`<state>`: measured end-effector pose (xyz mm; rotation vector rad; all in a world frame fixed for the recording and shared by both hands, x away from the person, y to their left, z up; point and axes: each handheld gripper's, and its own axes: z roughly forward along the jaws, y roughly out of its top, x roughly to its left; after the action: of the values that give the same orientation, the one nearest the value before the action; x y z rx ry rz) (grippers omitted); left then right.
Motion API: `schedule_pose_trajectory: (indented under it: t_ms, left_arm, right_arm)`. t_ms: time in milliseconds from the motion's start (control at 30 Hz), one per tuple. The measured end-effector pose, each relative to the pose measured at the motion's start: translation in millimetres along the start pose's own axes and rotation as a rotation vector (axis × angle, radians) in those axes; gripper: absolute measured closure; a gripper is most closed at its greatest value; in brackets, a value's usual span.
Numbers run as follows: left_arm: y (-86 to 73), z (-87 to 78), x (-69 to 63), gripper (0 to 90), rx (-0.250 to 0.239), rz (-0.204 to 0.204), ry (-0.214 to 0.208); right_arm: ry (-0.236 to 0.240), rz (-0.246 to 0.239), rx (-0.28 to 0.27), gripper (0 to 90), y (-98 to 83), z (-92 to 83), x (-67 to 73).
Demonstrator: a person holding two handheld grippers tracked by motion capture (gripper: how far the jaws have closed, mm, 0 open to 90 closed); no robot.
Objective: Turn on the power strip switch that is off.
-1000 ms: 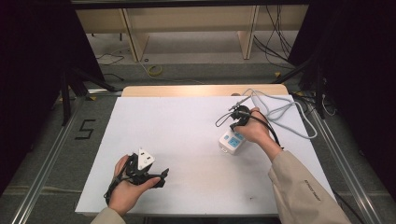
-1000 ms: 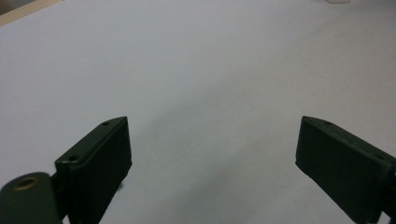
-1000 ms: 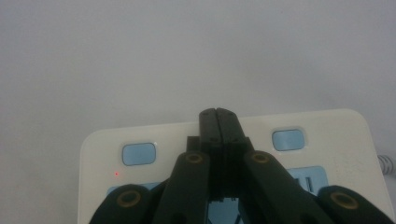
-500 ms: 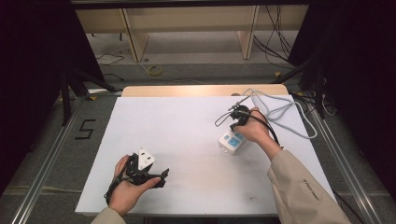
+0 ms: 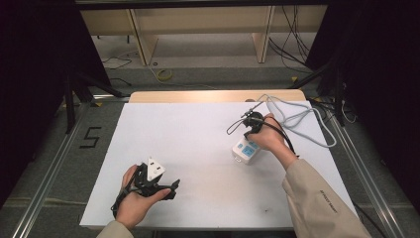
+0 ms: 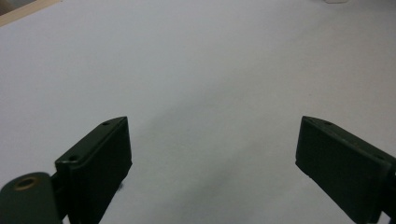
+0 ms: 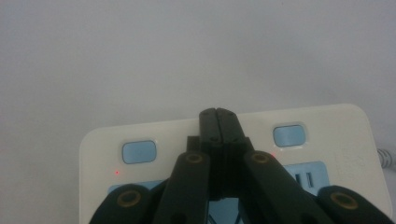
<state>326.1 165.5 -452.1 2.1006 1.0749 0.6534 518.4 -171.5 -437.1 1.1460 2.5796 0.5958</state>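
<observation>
A white power strip [image 5: 246, 151] with blue sockets lies at the right of the white table [image 5: 198, 134]. My right gripper [image 5: 249, 141] is held over it by a hand. In the right gripper view the jaws [image 7: 218, 116] are shut together with nothing between them. Their tips rest over the strip's top face [image 7: 327, 126], between two blue switches [image 7: 138, 152] [image 7: 289, 135]. I cannot tell whether they touch it. My left gripper [image 5: 172, 190] sits near the front left of the table. It is open, and bare table shows between its pads [image 6: 212, 135].
The strip's grey cable [image 5: 292, 119] loops toward the back right corner and off the table. A wooden strip [image 5: 213, 95] borders the far edge. Wooden shelving [image 5: 198, 25] and loose cables stand on the floor beyond.
</observation>
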Motion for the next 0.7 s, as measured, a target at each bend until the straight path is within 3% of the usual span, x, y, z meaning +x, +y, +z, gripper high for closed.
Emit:
schedule_pose_trajectory:
  t_ms: [700]
  left_arm:
    - [0.2,-0.2,-0.5,10.0,-0.002,-0.001,-0.001]
  right_arm:
    - [-0.016,0.007,0.025,90.0,3.0,0.4,2.3]
